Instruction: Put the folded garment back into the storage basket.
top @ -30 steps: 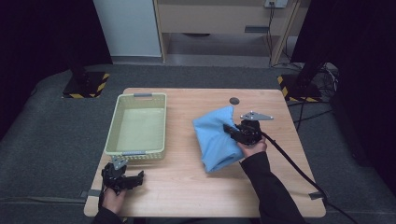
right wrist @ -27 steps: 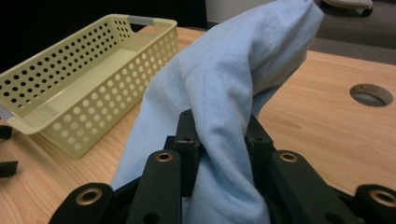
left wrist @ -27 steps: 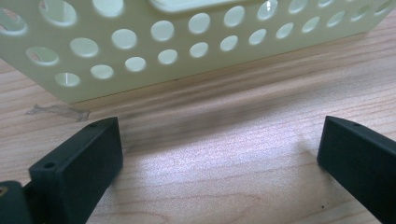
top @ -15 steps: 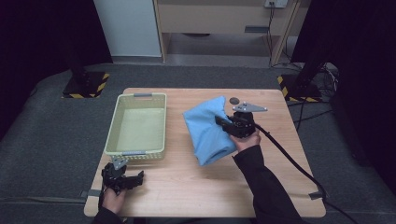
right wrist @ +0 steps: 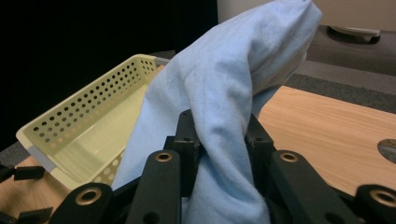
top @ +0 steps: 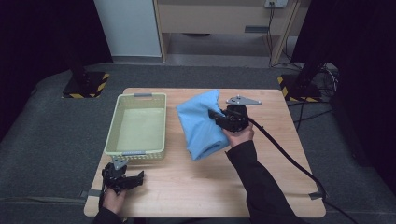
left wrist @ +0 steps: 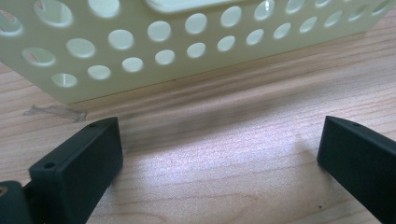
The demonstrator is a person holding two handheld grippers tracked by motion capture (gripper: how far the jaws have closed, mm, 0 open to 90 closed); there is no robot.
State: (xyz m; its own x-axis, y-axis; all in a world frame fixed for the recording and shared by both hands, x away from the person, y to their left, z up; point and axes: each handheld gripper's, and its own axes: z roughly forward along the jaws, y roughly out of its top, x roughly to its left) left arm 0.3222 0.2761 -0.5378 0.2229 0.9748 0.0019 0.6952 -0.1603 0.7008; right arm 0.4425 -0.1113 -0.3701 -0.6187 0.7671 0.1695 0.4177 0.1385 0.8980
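So there's one light wooden desk [top: 275, 186] with just two things on it: one pale yellow perforated plastic basket [top: 137, 127] sitting on the left half, and one light blue cloth [top: 201, 123] that's hanging in a bunched fold over the middle of the desk, just to the right of the basket. The right gripper [top: 219, 117] has that cloth pinched, its two black fingers [right wrist: 187, 140] squeezed tight on a fold of the fabric, which drapes over and between them in the right gripper view, with the basket off to the left behind it. In the high view the cloth's lower end looks like it reaches the desk, though I can't say for sure it's touching. The left gripper [top: 123, 179] sits down at the near left corner of the desk, just in front of the basket's near wall, and its two fingers [left wrist: 79, 163] are spread wide with nothing in them, only bare wood between them in the left gripper view. One small dark round hole [right wrist: 387, 149] shows in the desk top at the right of the right gripper view.
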